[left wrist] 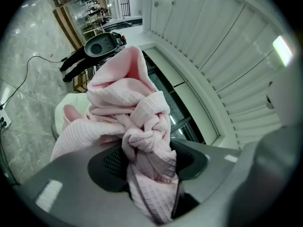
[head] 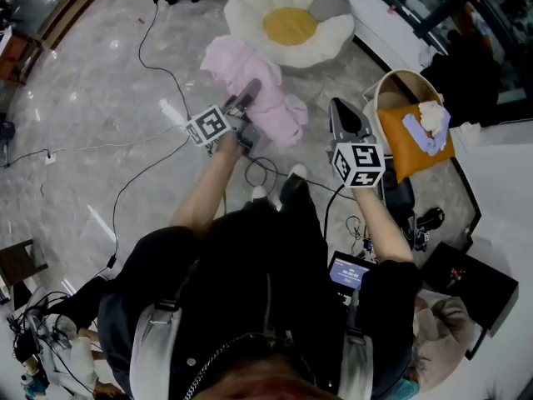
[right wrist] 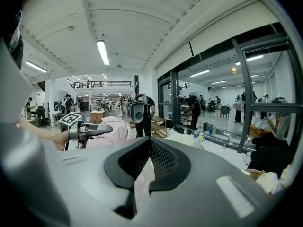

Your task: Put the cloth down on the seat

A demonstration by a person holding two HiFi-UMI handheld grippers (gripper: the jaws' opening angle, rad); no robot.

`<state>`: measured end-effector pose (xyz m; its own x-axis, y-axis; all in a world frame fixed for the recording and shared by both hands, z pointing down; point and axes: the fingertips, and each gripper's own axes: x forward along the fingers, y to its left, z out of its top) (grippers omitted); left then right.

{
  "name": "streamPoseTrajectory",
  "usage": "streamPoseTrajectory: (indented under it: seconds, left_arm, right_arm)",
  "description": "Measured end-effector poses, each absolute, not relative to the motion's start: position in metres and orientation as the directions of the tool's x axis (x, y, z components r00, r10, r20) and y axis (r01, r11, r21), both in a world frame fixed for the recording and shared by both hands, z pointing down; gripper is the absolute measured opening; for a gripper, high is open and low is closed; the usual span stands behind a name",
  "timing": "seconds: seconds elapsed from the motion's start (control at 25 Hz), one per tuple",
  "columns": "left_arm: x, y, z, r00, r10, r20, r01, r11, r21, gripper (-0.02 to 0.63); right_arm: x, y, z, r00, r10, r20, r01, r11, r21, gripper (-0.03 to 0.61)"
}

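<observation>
place: large open-plan lab or workshop hall | floor: glossy grey marble floor (head: 92, 90) crossed by loose black cables (head: 148, 52) | overhead: long white strip lights (right wrist: 102, 52), railed upper gallery (right wrist: 100, 84) | walls: tall dark-framed glass partitions (right wrist: 213, 103) | people: several standing people (right wrist: 194, 108) | prop: white flower-shaped cushion seat with yellow centre (head: 250, 7)

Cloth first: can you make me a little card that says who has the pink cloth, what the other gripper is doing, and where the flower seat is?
cloth: pink, bunched up, in the air above the floor
held by: left gripper, jaws pressed on it
right gripper: jaws together, nothing in them
seat: flower-shaped, white petals, yellow middle, just past the cloth
cloth on seat: not yet
</observation>
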<state>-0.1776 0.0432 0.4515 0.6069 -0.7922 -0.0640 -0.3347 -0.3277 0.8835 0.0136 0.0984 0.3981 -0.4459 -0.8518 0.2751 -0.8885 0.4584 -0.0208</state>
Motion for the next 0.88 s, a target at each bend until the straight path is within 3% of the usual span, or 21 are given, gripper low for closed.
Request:
streamPoseTrajectory:
  seconds: [0.88]
  left_arm:
    - [-0.097, -0.188, 0.464, 0.529, -0.848, -0.032, -0.38, -0.27, 0.885, 0.249]
  right_arm:
    - [0.094, -0.165, 0.409, -0.559, -0.786, 0.266, -0.824, 0.563, -0.067, 0.002]
